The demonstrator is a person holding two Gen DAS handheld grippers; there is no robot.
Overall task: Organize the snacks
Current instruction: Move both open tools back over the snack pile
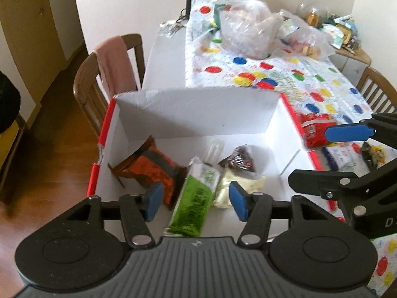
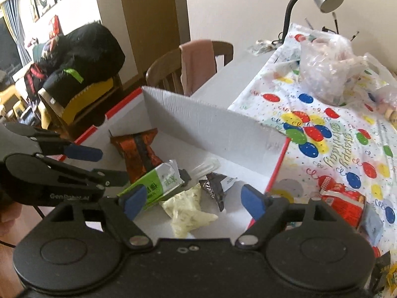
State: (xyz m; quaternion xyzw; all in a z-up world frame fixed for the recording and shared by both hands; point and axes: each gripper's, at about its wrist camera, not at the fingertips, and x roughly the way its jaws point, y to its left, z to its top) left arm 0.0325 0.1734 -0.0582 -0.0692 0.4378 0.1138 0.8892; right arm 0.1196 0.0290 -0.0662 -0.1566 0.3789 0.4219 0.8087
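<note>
Lower centre of both views: left gripper (image 1: 196, 202) and right gripper (image 2: 193, 202) hang released, nothing between their pads, above the white box (image 1: 198, 109) — green packet (image 1: 196, 198), orange packet (image 1: 153, 171), pale and dark packets already inside. Red packet (image 2: 342, 203) remains outside — task judged partly done.

Both wrist views look steeply down (close) into the box (image 1: 193, 114).

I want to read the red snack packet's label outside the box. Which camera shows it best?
The right wrist view: the red packet lies near and mostly unobstructed. In the left wrist view the right gripper's finger crosses it.
</note>
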